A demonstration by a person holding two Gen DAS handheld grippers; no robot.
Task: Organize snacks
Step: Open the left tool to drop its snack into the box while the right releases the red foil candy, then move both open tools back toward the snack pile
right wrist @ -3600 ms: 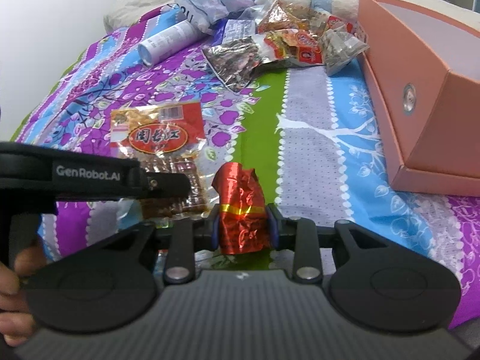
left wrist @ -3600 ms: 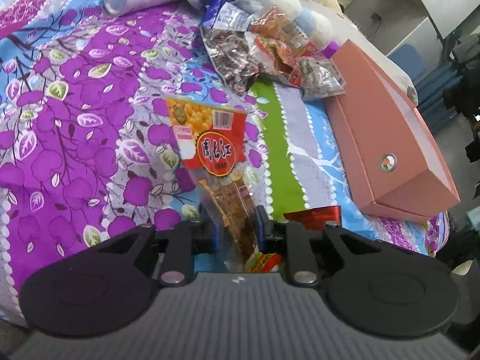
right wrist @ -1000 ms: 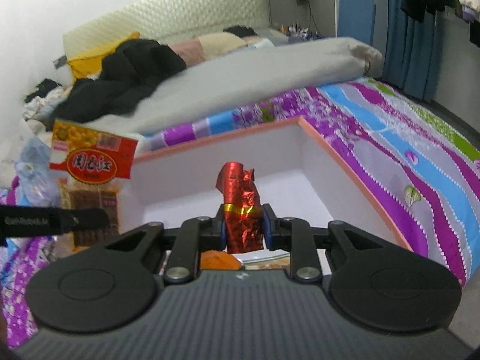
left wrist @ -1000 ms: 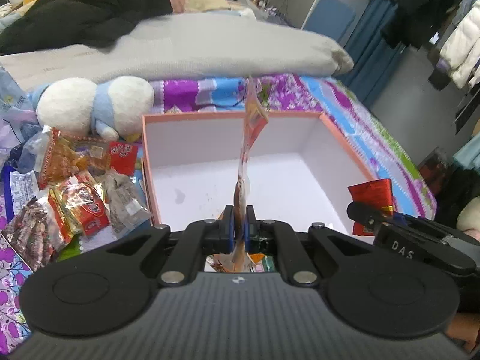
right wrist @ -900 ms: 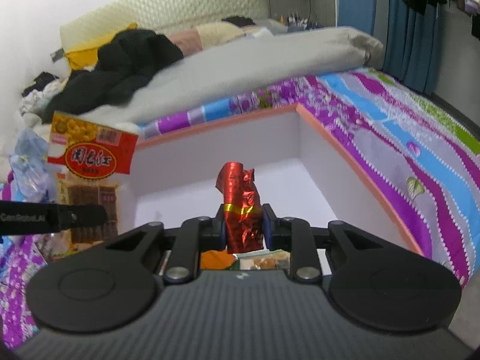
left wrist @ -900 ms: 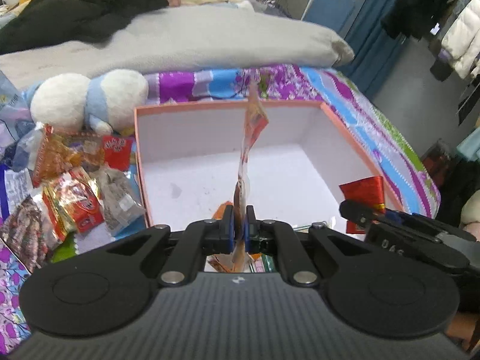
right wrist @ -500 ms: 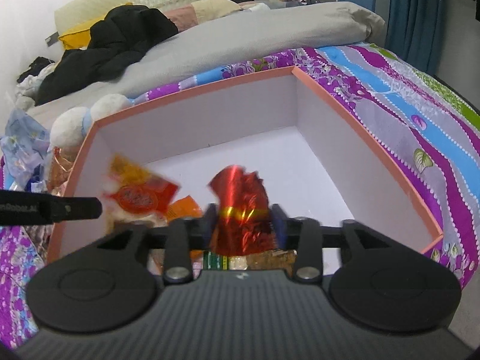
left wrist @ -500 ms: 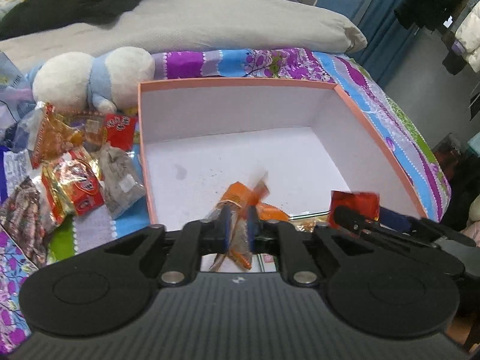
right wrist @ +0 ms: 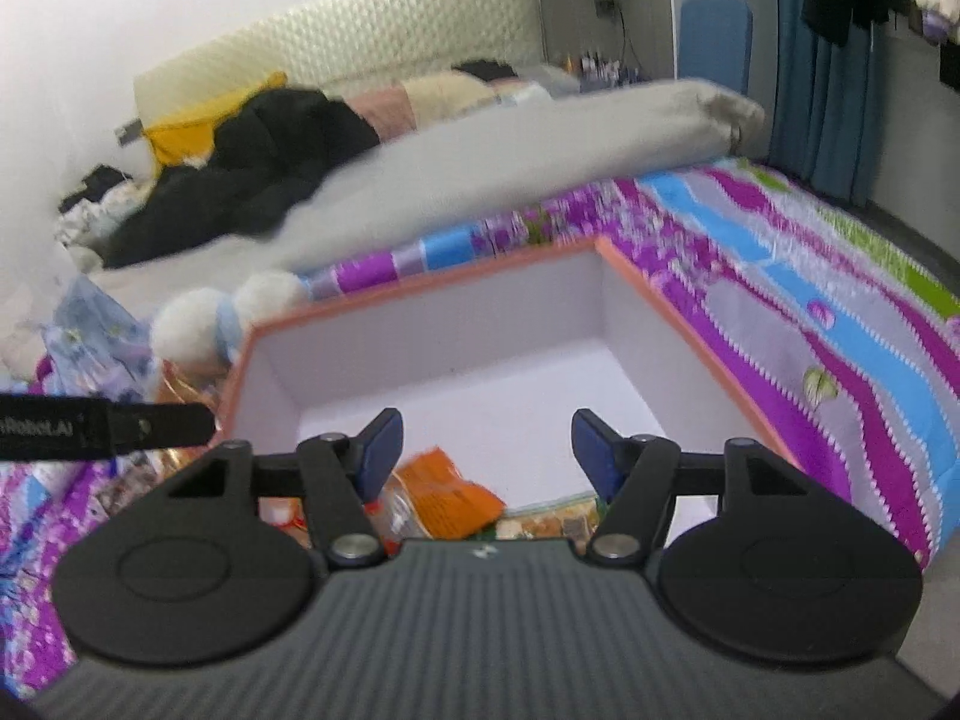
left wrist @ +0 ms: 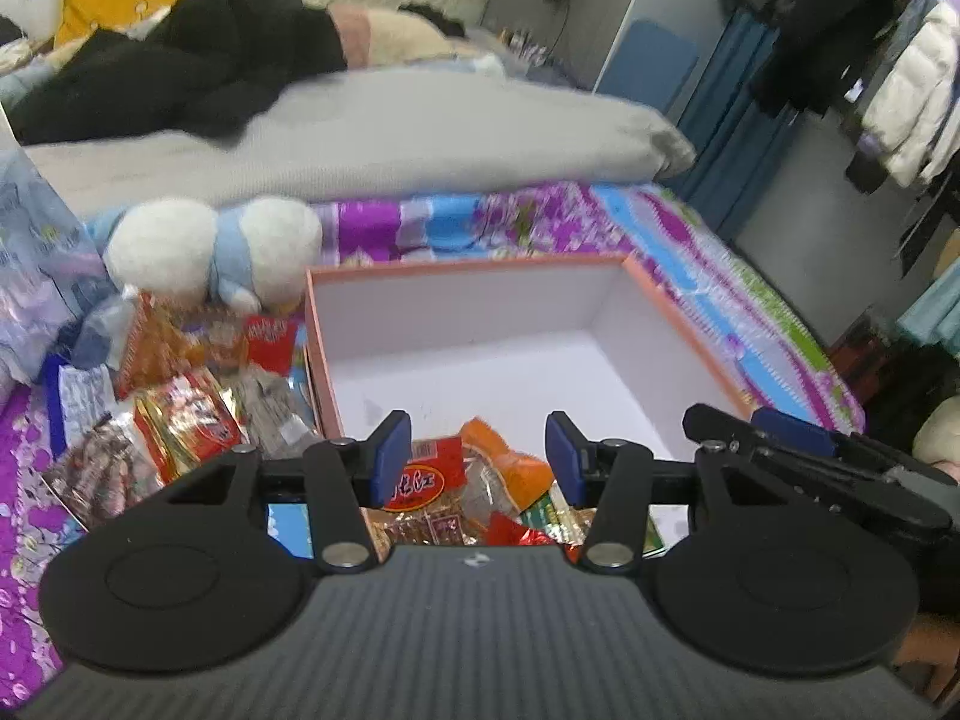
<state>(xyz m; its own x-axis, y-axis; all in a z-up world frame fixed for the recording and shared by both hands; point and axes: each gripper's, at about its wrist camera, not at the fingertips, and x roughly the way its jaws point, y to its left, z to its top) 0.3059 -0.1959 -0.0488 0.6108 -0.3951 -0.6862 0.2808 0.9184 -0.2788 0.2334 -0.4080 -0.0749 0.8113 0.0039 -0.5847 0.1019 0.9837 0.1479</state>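
the main risk from here is that the snacks dropped at the near edge of the pink box (left wrist: 660, 306) pile up there instead of spreading over its bare floor, so later packets may slide back over the low wall; a gripper swinging toward the loose pile could also clip the rim and shove the light box across the bedspread (right wrist: 840, 324). both tools are empty. the left gripper (left wrist: 474, 459) has just been opening; its blue pads stand well apart, touching nothing, with the red-label packet (left wrist: 420, 474) and an orange packet (left wrist: 510, 462) lying below them at 6 o'clock inside the box. the right gripper (right wrist: 486, 450) is likewise spread, its jaws having widened within the last moment, holding nothing; the orange packet shows beneath it too. a red foil piece (left wrist: 510, 537) peeks out just above the left tool's body. the remaining snacks (left wrist: 180, 396) lie on the bedspread at 9 o'clock of the box, near a plush toy (left wrist: 216, 252) at 10 o'clock.
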